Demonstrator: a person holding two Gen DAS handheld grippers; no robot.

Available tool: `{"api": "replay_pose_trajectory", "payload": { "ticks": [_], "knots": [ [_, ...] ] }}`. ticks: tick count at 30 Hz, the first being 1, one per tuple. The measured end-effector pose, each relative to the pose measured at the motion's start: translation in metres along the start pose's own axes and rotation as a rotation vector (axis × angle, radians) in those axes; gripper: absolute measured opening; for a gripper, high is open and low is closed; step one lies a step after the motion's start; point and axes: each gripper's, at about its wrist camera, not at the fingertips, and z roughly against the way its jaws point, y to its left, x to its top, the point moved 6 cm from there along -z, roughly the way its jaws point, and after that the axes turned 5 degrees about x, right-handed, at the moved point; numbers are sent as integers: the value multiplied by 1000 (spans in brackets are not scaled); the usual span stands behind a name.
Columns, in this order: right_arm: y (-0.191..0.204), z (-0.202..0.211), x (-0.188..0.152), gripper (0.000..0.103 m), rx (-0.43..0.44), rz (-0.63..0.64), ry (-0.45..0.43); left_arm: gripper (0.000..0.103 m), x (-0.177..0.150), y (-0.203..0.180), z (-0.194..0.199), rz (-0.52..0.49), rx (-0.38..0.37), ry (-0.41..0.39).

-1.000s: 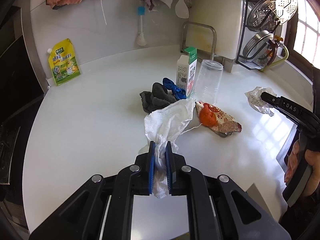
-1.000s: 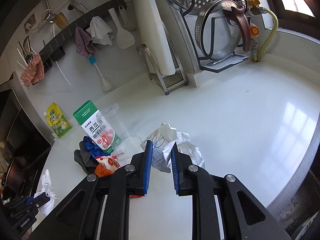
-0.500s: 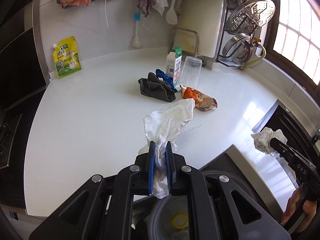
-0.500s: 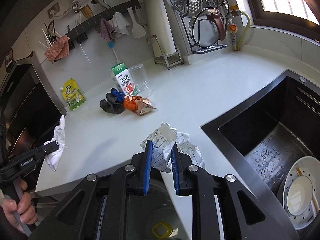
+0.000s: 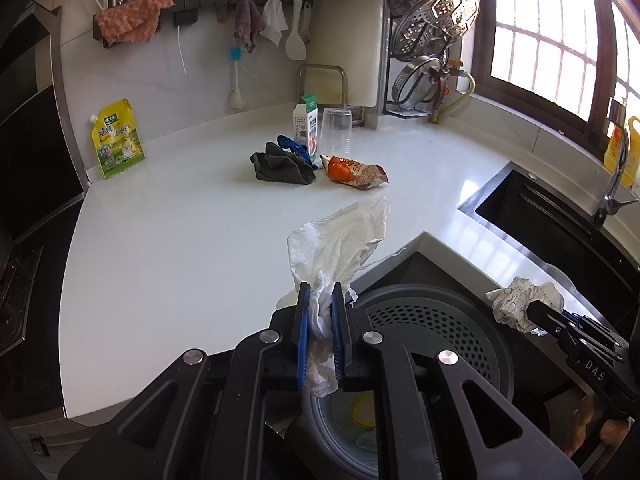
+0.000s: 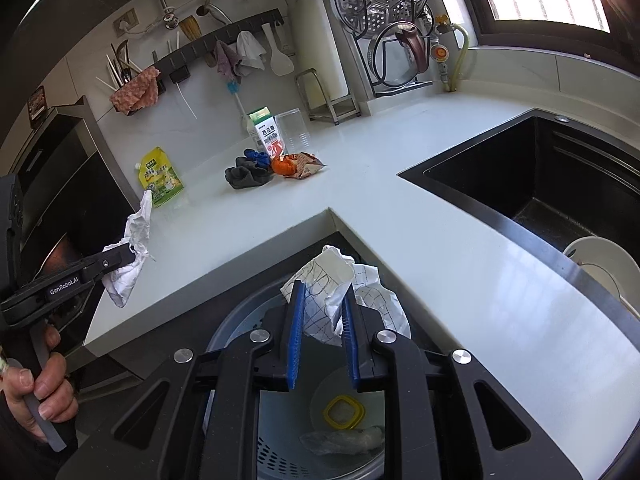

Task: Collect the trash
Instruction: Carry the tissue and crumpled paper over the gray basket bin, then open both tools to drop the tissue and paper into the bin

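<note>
My left gripper (image 5: 319,304) is shut on a crumpled white tissue (image 5: 340,236) and holds it over the near rim of a grey perforated trash bin (image 5: 432,320) below the counter edge. My right gripper (image 6: 322,308) is shut on a crumpled sheet of grid-lined paper (image 6: 332,276) directly above the same bin (image 6: 240,320). The bin holds a yellow ring lid (image 6: 343,412) and a clear wrapper. On the counter lie an orange snack wrapper (image 5: 354,170), a dark cloth (image 5: 282,166), a milk carton (image 5: 306,128) and a clear plastic cup (image 5: 336,132).
A yellow pouch (image 5: 116,138) leans on the back wall. A black sink (image 6: 540,184) with a white bowl (image 6: 604,264) is at the right. A dish rack (image 5: 424,56) and a cutting board stand at the back. A dark stove is at the left.
Both grippers pulled back from the counter and moved lower over the trash bin, each still holding its trash. The countertop items now look farther away.
</note>
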Motion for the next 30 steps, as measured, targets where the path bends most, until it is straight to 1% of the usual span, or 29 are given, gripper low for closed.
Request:
{"api": "replay_pose_trajectory", "payload": {
  "ticks": [7, 15, 18, 22, 30],
  "knots": [
    [9, 2, -32, 18, 5, -9, 22, 11, -41, -10, -5, -1, -39, 62],
    [19, -6, -61, 18, 17, 13, 84, 11, -69, -27, -13, 13, -67, 112],
    [18, -9, -69, 18, 18, 12, 103, 11, -82, -33, -18, 19, -76, 144],
    [14, -12, -75, 18, 28, -3, 116, 11, -96, -38, -27, 8, -81, 186],
    [9, -19, -78, 21, 30, -15, 130, 11, -103, -42, -38, 0, -83, 219]
  ]
}}
